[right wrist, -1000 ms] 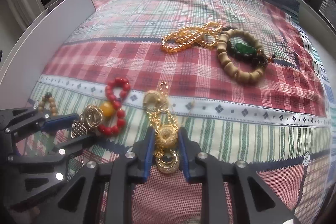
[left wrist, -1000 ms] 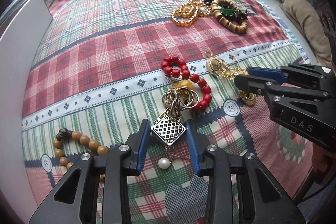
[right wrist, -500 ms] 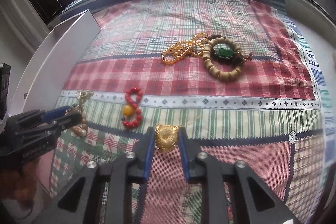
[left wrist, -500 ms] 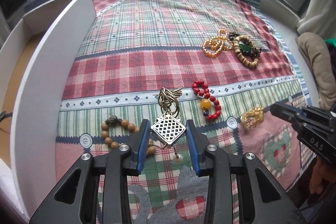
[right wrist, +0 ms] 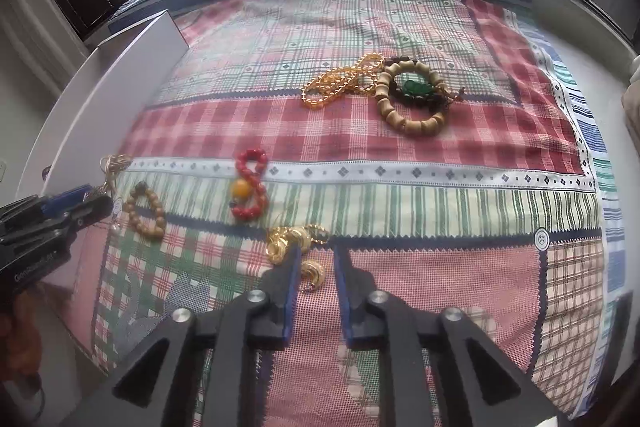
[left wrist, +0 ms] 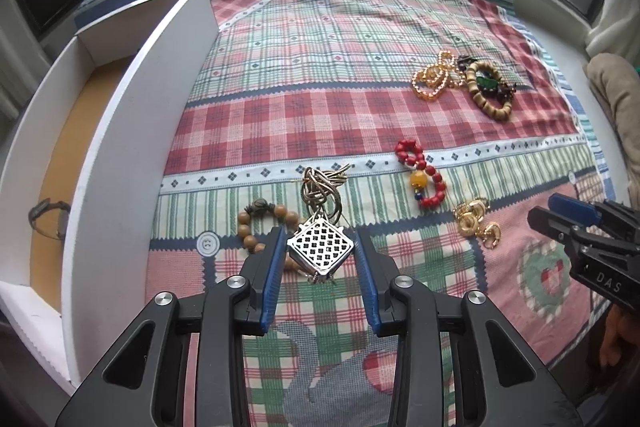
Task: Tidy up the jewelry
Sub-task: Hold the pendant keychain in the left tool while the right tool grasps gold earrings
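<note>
Partly hidden behind my left gripper [left wrist: 320, 259], a brown bead bracelet [left wrist: 256, 227] lies on the plaid cloth [left wrist: 320, 107]; that gripper, tilted downward, clamps the silver lattice pendant [left wrist: 321, 251]; my right gripper [right wrist: 314, 267] is opening over the gold jewelry [right wrist: 292, 243], not pinching it.

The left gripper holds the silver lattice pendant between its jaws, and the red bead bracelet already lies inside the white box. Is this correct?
Not quite. The left gripper does hold the silver lattice pendant, but the red bead bracelet lies on the plaid cloth, outside the white box. The left wrist view shows this.
</note>
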Demonstrator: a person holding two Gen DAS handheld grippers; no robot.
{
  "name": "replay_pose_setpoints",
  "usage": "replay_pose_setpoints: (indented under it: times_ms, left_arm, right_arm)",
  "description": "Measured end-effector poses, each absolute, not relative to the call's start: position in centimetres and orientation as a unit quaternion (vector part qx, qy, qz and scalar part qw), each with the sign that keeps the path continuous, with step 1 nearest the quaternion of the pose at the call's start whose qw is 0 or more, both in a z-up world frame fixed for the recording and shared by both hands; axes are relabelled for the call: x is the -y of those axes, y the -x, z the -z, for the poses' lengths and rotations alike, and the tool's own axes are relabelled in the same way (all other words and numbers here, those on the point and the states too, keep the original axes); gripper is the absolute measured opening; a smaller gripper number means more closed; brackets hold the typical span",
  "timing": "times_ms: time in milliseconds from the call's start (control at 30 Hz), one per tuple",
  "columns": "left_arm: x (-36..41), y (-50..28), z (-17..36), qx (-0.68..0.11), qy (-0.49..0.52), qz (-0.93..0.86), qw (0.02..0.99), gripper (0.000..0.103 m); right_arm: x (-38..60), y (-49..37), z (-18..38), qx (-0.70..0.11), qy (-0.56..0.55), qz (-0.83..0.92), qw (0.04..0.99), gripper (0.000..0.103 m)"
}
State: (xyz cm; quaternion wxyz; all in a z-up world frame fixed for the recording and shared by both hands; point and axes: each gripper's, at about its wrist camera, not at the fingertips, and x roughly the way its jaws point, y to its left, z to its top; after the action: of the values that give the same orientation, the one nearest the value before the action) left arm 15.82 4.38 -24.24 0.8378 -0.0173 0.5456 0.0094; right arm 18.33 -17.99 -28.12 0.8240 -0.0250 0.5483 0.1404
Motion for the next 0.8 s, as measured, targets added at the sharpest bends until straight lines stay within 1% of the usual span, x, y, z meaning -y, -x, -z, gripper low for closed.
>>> replay_pose_setpoints:
  times_ms: [33, 67, 367, 567, 633, 667, 700, 733, 767, 800]
  left_arm:
    - [-4.4, -15.7, 24.4, -0.546, 0.018, -0.01, 0.837, 0.034]
    - [-4.5, -15.5, 24.5, -0.547, 0.02, -0.011, 0.837, 0.034]
    - [-5.6, -13.6, 26.0, -0.565, 0.035, -0.018, 0.824, 0.034]
    - [-5.6, -13.3, 26.3, -0.567, 0.039, -0.017, 0.823, 0.034]
    - [-5.5, -13.3, 26.5, -0.569, 0.042, -0.016, 0.821, 0.034]
    - [-5.5, -13.3, 26.6, -0.57, 0.044, -0.015, 0.82, 0.034]
    - [-5.5, -13.3, 26.6, -0.57, 0.044, -0.015, 0.82, 0.034]
    - [-5.5, -13.3, 26.6, -0.57, 0.045, -0.014, 0.82, 0.034]
    - [-5.4, -13.3, 26.5, -0.57, 0.045, -0.013, 0.82, 0.034]
    - [-5.4, -13.3, 26.5, -0.57, 0.046, -0.013, 0.821, 0.034]
  right_arm:
    - [18.1, -18.2, 28.4, -0.549, 0.022, -0.142, 0.824, 0.043]
    - [18.1, -18.0, 28.6, -0.548, 0.02, -0.144, 0.823, 0.045]
    - [18.1, -17.4, 32.3, -0.582, 0.01, -0.154, 0.798, 0.045]
    - [16.1, -18.9, 34.2, -0.577, 0.02, -0.152, 0.802, 0.045]
    - [15.1, -19.6, 35.1, -0.579, 0.034, -0.157, 0.799, 0.05]
    - [14.6, -19.7, 35.2, -0.566, 0.046, -0.161, 0.807, 0.055]
    - [14.0, -19.8, 35.4, -0.564, 0.06, -0.164, 0.807, 0.057]
    - [13.5, -19.9, 35.5, -0.559, 0.078, -0.161, 0.809, 0.054]
    - [13.1, -20.0, 35.5, -0.561, 0.084, -0.159, 0.808, 0.038]
    - [13.0, -20.0, 35.5, -0.562, 0.084, -0.159, 0.807, 0.028]
